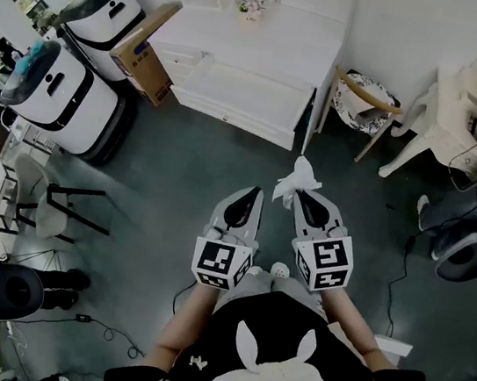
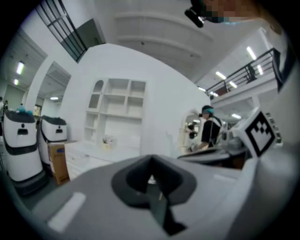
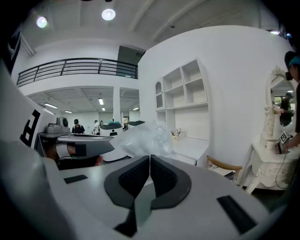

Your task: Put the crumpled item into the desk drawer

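The crumpled item (image 1: 298, 179), a thin white wad, sticks out of my right gripper (image 1: 299, 196), which is shut on it above the dark floor. In the right gripper view the crumpled item (image 3: 140, 139) bulges just past the closed jaws of the right gripper (image 3: 150, 160). My left gripper (image 1: 253, 194) hangs beside it, shut and holding nothing; the left gripper (image 2: 150, 162) shows only its pads meeting. The white desk (image 1: 267, 56) with its drawer fronts (image 1: 233, 105) stands ahead against the wall, about a step away, and also shows as the desk (image 2: 89, 150) in the left gripper view.
Two white wheeled robots (image 1: 66, 97) and a cardboard box (image 1: 147, 61) stand left of the desk. A wooden chair with a patterned seat (image 1: 364, 102) and a white plastic chair (image 1: 436, 117) are to its right. A black stool (image 1: 68, 204) is at my left. Small flowers (image 1: 253, 3) sit on the desk.
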